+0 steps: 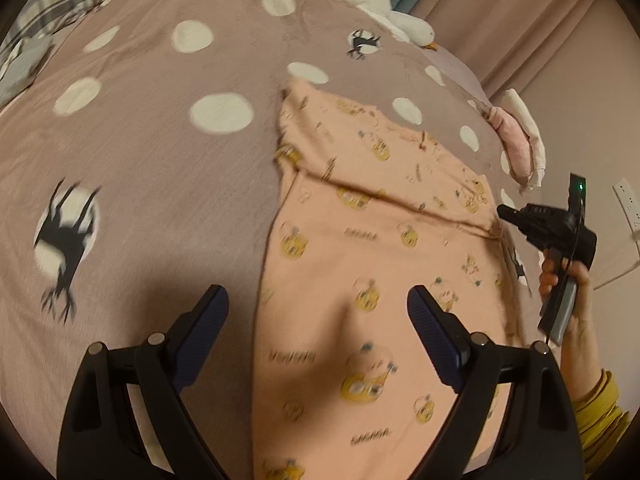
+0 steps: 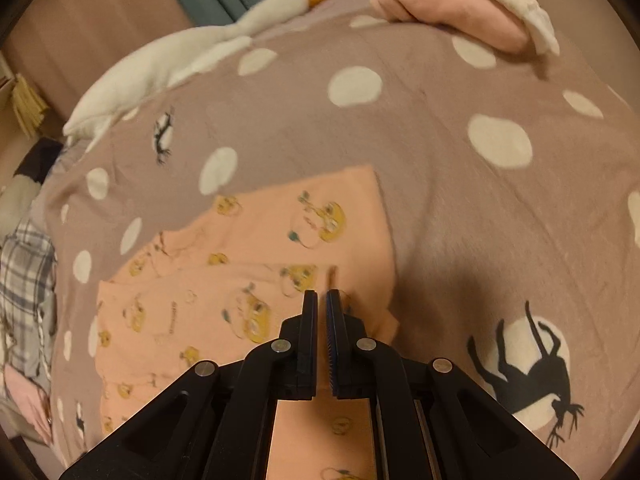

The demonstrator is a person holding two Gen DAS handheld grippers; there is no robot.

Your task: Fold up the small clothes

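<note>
Bedding fills most of both views: a mauve bedspread (image 1: 160,168) with white dots and black deer prints. On its far left edge lies a plaid cloth (image 2: 24,280). Next comes the left gripper (image 1: 318,304), its jaws spread wide and holding nothing, poised above the near part of a peach garment (image 1: 360,280) printed with yellow cartoon birds. That garment lies flat on the bedspread, and one layer already seems to be turned over across its far half (the blur makes the exact fold line hard to read). To the right, a hand (image 1: 568,292) carries the right gripper (image 2: 322,294), whose jaws are closed together with no cloth visibly between them; its tips hang over the garment near its right edge. Beyond, a white goose toy (image 2: 168,60) lies along the far side of the bed, and a folded pink and white pile (image 2: 460,12) sits at the far right.

The fold looks partly done. A next move would likely call for both grippers to pinch a free edge and carry it across evenly.
</note>
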